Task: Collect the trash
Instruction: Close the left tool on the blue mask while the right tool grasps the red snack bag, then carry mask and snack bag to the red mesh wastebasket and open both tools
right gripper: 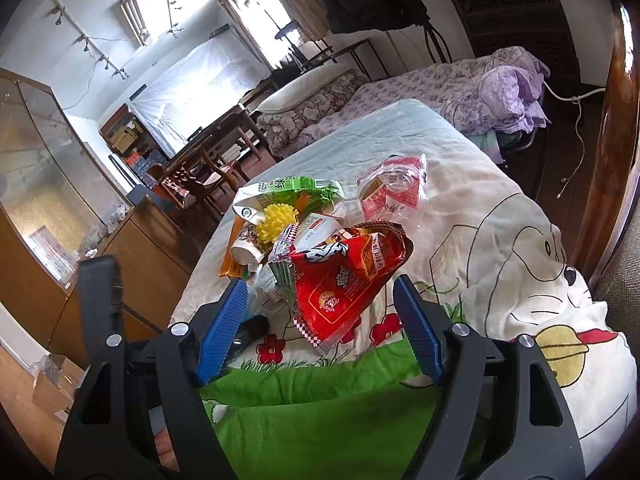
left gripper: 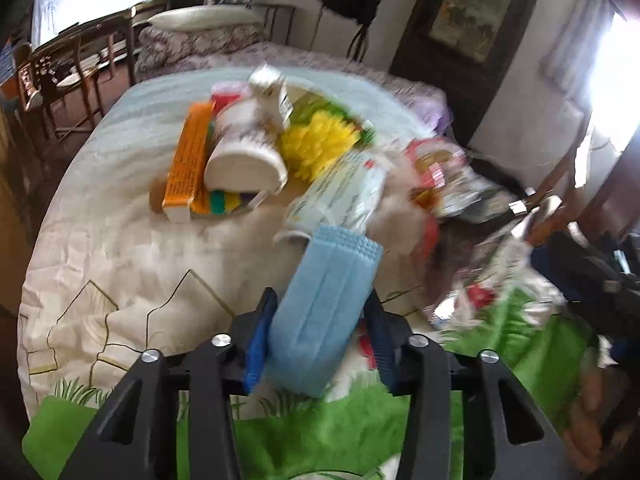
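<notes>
A light blue face mask stands up between the blue pads of my left gripper, which is shut on its lower half above the cartoon-print cloth. Beyond it lies a heap of litter: an orange box, a tipped paper cup, a yellow frilly ball and a white printed wrapper. My right gripper is open. A crumpled red snack bag lies just ahead, its lower corner reaching between the fingers without touching the pads. A green packet and a pink clear wrapper lie farther off.
The cloth has a green band along the near edge. Behind it stands a bed with a purple floral cover. Wooden chairs and a cabinet stand to the left, and a polished wooden post rises at the right.
</notes>
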